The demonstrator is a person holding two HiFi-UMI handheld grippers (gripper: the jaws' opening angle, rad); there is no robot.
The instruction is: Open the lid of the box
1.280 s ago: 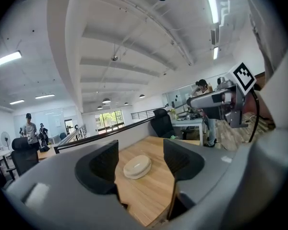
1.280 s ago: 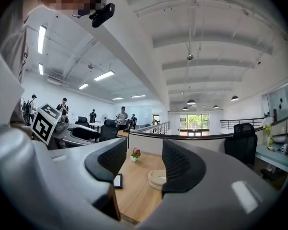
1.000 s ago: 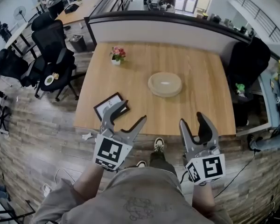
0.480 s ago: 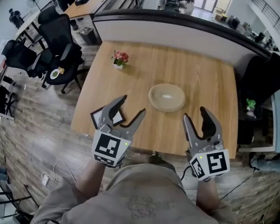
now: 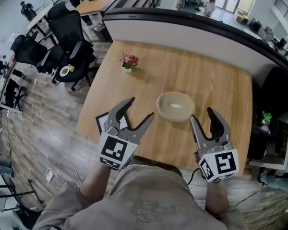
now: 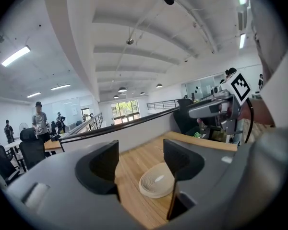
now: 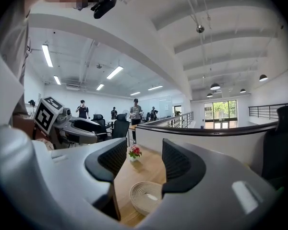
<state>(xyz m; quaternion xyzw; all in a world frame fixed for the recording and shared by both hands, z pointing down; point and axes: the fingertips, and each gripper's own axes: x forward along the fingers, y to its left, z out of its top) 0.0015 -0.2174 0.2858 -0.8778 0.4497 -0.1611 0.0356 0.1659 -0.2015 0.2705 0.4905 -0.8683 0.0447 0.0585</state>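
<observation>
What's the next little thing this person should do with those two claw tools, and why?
Probably bring the left hand-held gripper and the right hand-held gripper forward to the round woven box. Both hang over the near edge of the table with jaws apart and empty, short of the box, whose lid is on and untouched.

wooden table (image 5: 216, 95): light plank top | potted flowers (image 5: 129, 61): upright, near far-left corner | black-framed card (image 5: 103, 122): flat, near-left corner, partly hidden | black office chairs (image 5: 69, 42): on floor, beyond left edge
</observation>
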